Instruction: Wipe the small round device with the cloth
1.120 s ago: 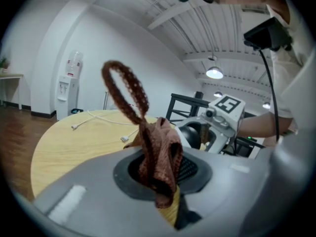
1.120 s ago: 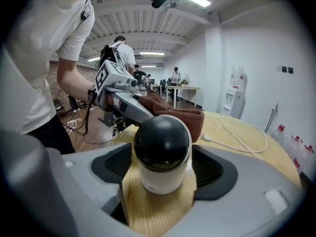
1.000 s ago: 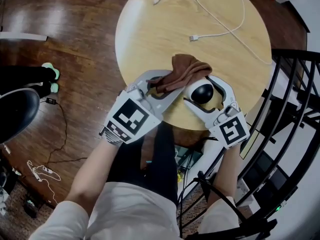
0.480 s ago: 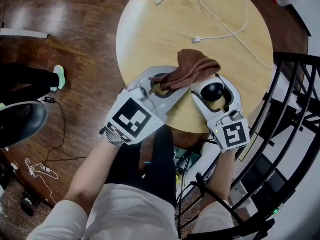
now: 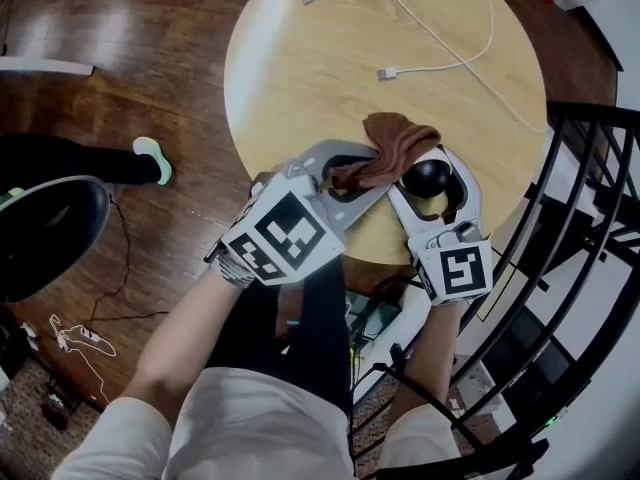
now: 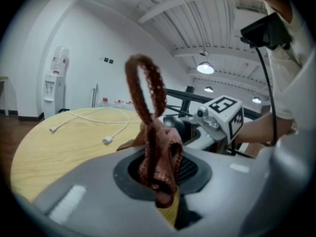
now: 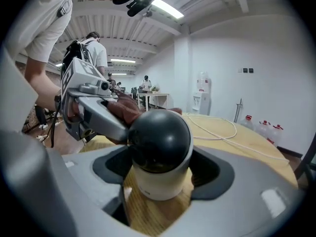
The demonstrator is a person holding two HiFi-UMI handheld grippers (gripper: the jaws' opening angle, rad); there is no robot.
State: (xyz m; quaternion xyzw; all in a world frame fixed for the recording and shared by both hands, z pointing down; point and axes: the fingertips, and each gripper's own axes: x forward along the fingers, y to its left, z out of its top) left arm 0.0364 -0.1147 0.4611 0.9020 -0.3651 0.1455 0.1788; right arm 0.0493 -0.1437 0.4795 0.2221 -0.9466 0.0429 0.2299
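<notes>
Left claw (image 5: 367,175) tight on knitted brown cloth (image 5: 396,133); right claw (image 5: 431,169) snug around glossy black-domed round device (image 7: 159,139).

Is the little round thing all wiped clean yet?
Not yet, I think. Done: the left gripper has pinched the brown cloth, and the right gripper grips the small round device on the table. In hand: the cloth is up against its dark dome. Left: wiping the rest; how clean it is can't be seen.
</notes>
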